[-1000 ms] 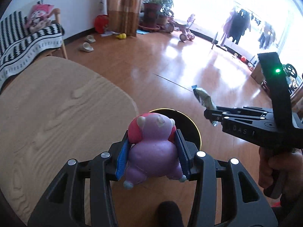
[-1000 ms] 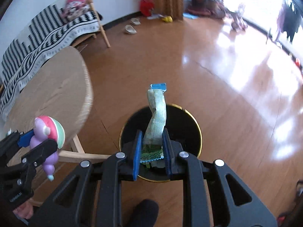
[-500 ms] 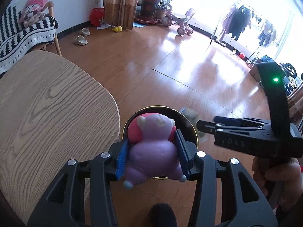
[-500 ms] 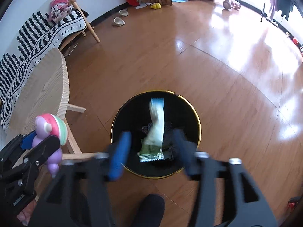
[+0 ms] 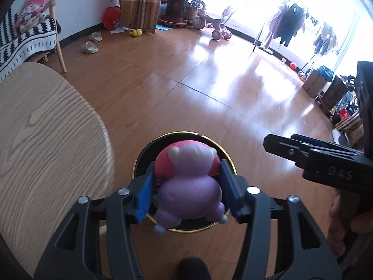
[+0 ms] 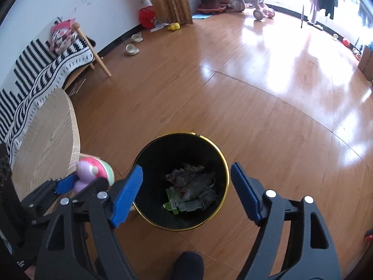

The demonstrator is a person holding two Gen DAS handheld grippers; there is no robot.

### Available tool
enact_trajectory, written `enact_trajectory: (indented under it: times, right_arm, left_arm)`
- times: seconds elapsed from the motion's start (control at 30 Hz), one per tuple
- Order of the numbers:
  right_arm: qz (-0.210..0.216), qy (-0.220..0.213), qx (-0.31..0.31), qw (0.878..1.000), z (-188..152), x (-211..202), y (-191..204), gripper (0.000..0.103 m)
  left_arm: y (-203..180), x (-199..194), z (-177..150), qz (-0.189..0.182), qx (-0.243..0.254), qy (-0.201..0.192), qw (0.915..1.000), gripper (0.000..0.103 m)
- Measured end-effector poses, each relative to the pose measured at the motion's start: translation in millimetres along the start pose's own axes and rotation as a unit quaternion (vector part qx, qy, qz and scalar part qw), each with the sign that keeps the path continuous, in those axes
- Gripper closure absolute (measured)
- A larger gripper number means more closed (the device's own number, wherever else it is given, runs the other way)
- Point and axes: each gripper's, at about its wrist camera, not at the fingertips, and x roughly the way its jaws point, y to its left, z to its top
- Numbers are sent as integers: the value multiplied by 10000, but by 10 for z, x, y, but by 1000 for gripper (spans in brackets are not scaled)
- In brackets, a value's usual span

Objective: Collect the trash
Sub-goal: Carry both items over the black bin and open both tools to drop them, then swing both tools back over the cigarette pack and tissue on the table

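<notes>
A soft, rounded purple-and-pink toy [image 5: 188,186] sits between the left gripper [image 5: 188,193]'s opening blue ribbed pads, above the round black gold-rimmed bin [image 6: 223,161]. The right gripper [image 6: 186,191], angled downward over crumpled wrappers [image 6: 188,191] inside, is opening wide, empty.

The left claw [image 5: 186,186] is pointing steeply downward, its two blue-padded fingers [image 5: 145,192] spreading apart at this moment. A purple and pink figure is still sitting between the pads, though a gap is showing on the left side. In the right wrist view the same claw [image 6: 77,182] is reaching in from the left edge.

The right claw [image 6: 184,186] is also tilting steeply downward, its jaws opening wide with nothing between the blue pads [image 6: 127,198]. From the left wrist view this claw [image 5: 310,154] is jutting in from the right, and the person's right hand [image 5: 345,224] is wrapping around its handle below.
</notes>
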Motion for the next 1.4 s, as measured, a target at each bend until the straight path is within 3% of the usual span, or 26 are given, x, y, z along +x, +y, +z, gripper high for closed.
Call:
enact_trajectory:
  times: [0.03, 0.07, 0.33, 0.5, 0.67, 0.83, 1.13, 1.4]
  right_arm:
    - [-1, -29, 23, 10000, 9, -16, -15, 26]
    - [2, -51, 48, 10000, 7, -33, -28, 25]
    - [115, -132, 47, 9998, 26, -97, 49, 25]
    - [288, -185, -170, 9993, 45, -162, 362, 23]
    - [629, -220, -591, 9960, 20, -253, 956, 22]
    - [1037, -228, -1225, 9868, -70, -362, 1843, 22]
    - [1737, -51, -2351, 9563, -521, -501, 3457, 21]
    - [2073, 273, -3226, 9232, -1220, -493, 4642, 21]
  left_arm:
    - [-7, -3, 11, -23, -51, -69, 10000, 30]
    - [-6, -16, 26, -63, -99, -127, 9999, 27]
    - [36, -123, 33, -1, -212, -192, 9996, 25]
    - [273, -495, -13, 287, -440, -329, 9981, 19]
    - [652, -1057, -88, 717, -640, -582, 9937, 14]
    - [1166, -1707, -295, 1167, -979, -835, 9848, 12]
    - [2362, -2907, -1016, 2194, -1759, -1145, 9528, 12]
    - [3344, -3875, -1865, 2974, -2753, -1383, 9037, 12]
